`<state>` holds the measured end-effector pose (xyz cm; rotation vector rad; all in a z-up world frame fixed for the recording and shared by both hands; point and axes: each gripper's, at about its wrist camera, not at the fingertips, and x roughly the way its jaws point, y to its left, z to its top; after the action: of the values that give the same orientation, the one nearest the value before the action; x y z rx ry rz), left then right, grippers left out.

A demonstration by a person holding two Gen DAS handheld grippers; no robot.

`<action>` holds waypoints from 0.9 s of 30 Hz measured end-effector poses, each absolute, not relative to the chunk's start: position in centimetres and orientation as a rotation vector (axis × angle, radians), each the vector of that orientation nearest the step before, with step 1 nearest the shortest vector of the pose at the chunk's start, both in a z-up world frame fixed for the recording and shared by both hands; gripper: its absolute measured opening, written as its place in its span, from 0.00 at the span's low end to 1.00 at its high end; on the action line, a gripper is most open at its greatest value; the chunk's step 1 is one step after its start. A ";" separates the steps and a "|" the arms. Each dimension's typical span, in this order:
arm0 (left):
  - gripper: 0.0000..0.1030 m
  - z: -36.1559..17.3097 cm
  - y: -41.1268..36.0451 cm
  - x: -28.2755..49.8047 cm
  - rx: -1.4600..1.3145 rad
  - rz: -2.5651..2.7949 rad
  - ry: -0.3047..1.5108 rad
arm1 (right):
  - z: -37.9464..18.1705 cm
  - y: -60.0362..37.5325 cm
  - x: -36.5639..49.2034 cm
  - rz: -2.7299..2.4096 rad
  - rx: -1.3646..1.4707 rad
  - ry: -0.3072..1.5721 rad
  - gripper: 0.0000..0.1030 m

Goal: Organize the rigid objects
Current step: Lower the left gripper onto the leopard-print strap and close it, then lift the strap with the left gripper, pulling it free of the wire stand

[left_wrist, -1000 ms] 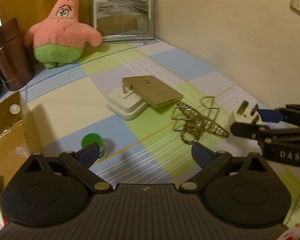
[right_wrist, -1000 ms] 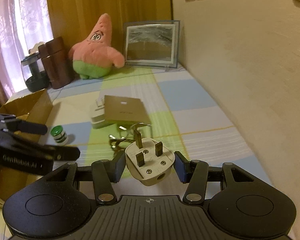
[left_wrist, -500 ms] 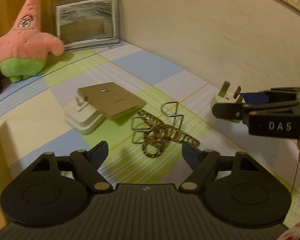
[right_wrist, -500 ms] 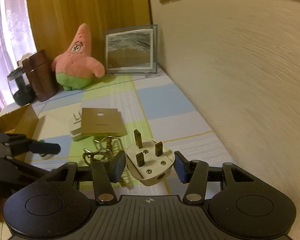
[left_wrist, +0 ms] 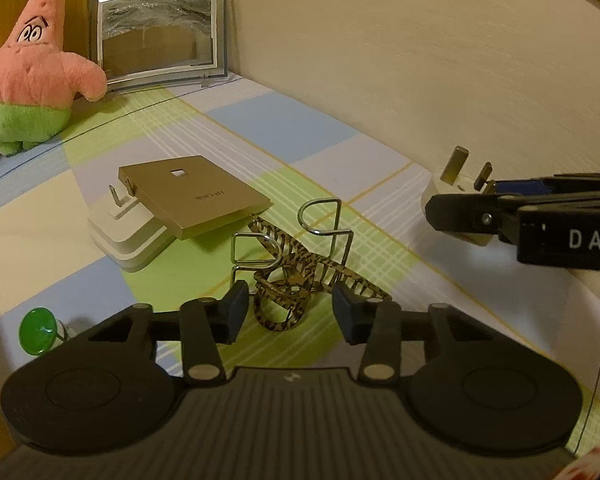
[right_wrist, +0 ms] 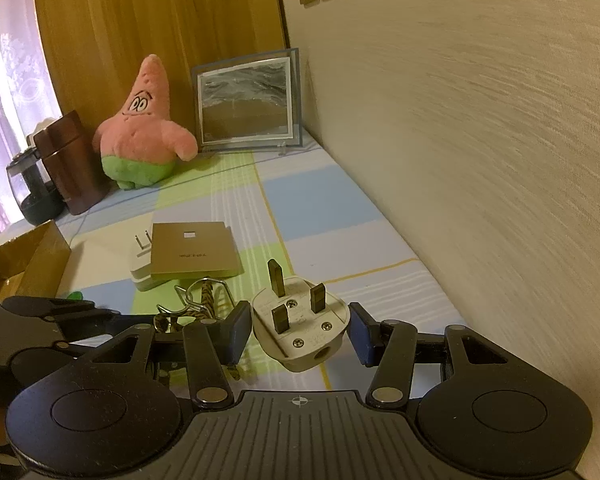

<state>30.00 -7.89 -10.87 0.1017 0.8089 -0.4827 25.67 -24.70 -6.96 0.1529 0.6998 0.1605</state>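
Observation:
My right gripper point(right_wrist: 298, 332) is shut on a white three-pin plug point(right_wrist: 300, 326) and holds it above the checked cloth near the wall; the plug also shows in the left wrist view point(left_wrist: 454, 204). My left gripper point(left_wrist: 286, 312) is open, its pads on either side of a leopard-print hair claw point(left_wrist: 296, 284) that lies tangled with a wire clip point(left_wrist: 324, 220). A gold flat device point(left_wrist: 196, 196) leans on a white base point(left_wrist: 128, 236). A green-capped small bottle point(left_wrist: 38, 330) stands at the left.
A Patrick plush point(right_wrist: 144, 132), a framed sand picture point(right_wrist: 248, 104), a brown canister point(right_wrist: 70, 164) and a black pot stand at the back. A cardboard box point(right_wrist: 24, 264) sits at the left. The wall runs close along the right.
My left gripper has moved right and forward from the green-capped bottle to the hair claw. My right gripper has kept the plug and lifted it slightly toward the wall.

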 end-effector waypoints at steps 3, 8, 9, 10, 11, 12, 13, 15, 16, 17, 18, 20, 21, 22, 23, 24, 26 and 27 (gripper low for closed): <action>0.27 -11.0 -7.9 30.2 0.091 -0.463 0.811 | -7.0 -24.7 25.6 0.163 0.153 0.702 0.47; 0.24 -10.8 -7.5 29.8 0.072 -0.442 0.828 | -7.0 -24.7 25.7 0.163 0.155 0.703 0.47; 0.24 -10.8 -7.3 29.5 0.066 -0.438 0.835 | -7.0 -24.7 25.7 0.164 0.155 0.703 0.47; 0.24 -10.7 -7.1 29.1 0.060 -0.439 0.840 | -7.0 -24.7 25.6 0.166 0.156 0.704 0.47; 0.24 -10.7 -7.0 28.7 0.054 -0.444 0.845 | -7.0 -24.7 25.6 0.169 0.156 0.704 0.47; 0.24 -10.7 -6.8 28.3 0.044 -0.455 0.850 | -7.0 -24.7 25.6 0.172 0.157 0.704 0.47; 0.24 -10.7 -6.5 28.0 0.032 -0.468 0.857 | -7.0 -24.6 25.6 0.175 0.157 0.703 0.47; 0.24 -10.7 -5.8 27.3 -0.018 -0.474 0.876 | -6.9 -24.5 25.4 0.179 0.155 0.702 0.47; 0.24 -10.8 -5.4 27.1 -0.054 -0.478 0.891 | -6.9 -24.5 25.4 0.180 0.156 0.702 0.47; 0.24 -10.7 -5.4 26.7 -0.045 -0.478 0.893 | -6.9 -24.5 25.4 0.180 0.156 0.702 0.47; 0.24 -10.5 -5.7 25.9 0.029 -0.476 0.875 | -6.9 -24.5 25.4 0.179 0.156 0.702 0.47; 0.24 -10.3 -6.0 24.7 0.072 -0.475 0.847 | -6.9 -24.5 25.4 0.179 0.157 0.702 0.47; 0.24 -10.4 -5.7 24.5 0.037 -0.485 0.860 | -6.9 -24.5 25.4 0.179 0.156 0.702 0.47; 0.24 -10.4 -5.6 24.1 0.025 -0.489 0.868 | -6.9 -24.5 25.3 0.179 0.156 0.701 0.47; 0.24 -10.4 -5.7 23.7 0.036 -0.489 0.867 | -6.9 -24.5 25.4 0.179 0.156 0.701 0.47; 0.24 -10.4 -5.8 23.3 0.042 -0.494 0.876 | -6.9 -24.5 25.4 0.181 0.156 0.702 0.47; 0.24 -10.4 -5.9 22.5 0.069 -0.484 0.871 | -6.9 -24.6 25.4 0.181 0.157 0.702 0.47; 0.24 -10.3 -6.1 21.9 0.108 -0.482 0.852 | -6.9 -24.6 25.4 0.182 0.158 0.702 0.47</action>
<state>21.91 -6.09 -10.29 0.1081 0.8520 -0.4816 25.35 -24.58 -6.88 0.1582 0.7020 0.1817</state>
